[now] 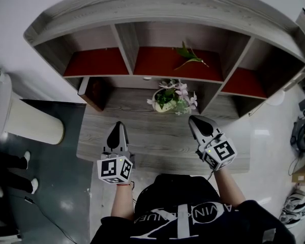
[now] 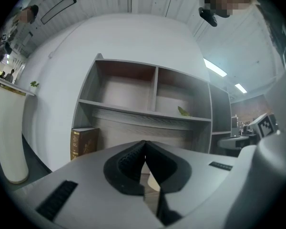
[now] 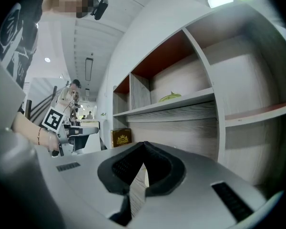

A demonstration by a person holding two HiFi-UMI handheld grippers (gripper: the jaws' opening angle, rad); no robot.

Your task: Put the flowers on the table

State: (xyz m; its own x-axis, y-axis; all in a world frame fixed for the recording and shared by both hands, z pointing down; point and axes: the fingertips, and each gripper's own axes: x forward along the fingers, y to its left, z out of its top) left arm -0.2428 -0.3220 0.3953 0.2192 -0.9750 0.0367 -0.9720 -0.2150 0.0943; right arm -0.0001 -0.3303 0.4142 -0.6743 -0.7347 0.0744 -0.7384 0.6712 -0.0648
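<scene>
A white pot of pink and white flowers [image 1: 173, 98] stands on the grey wooden table [image 1: 142, 136] near its back edge, under the shelf. A loose green sprig [image 1: 189, 56] lies in the middle red compartment above it; the same sprig [image 2: 183, 111] shows in the left gripper view and as a leaf [image 3: 170, 97] in the right one. My left gripper [image 1: 118, 125] hovers over the table front left of the pot, shut and empty. My right gripper [image 1: 193, 119] sits just right of the pot, also shut with nothing in it. A sliver of the white pot [image 2: 151, 180] peeks past the left jaws.
A grey shelf unit [image 1: 142, 14] with red-backed compartments rises behind the table. A brown book [image 1: 95, 90] stands at the table's back left, also seen as the book [image 2: 82, 141]. A white pedestal [image 1: 25, 118] lies left; feet and cables lie on the floor.
</scene>
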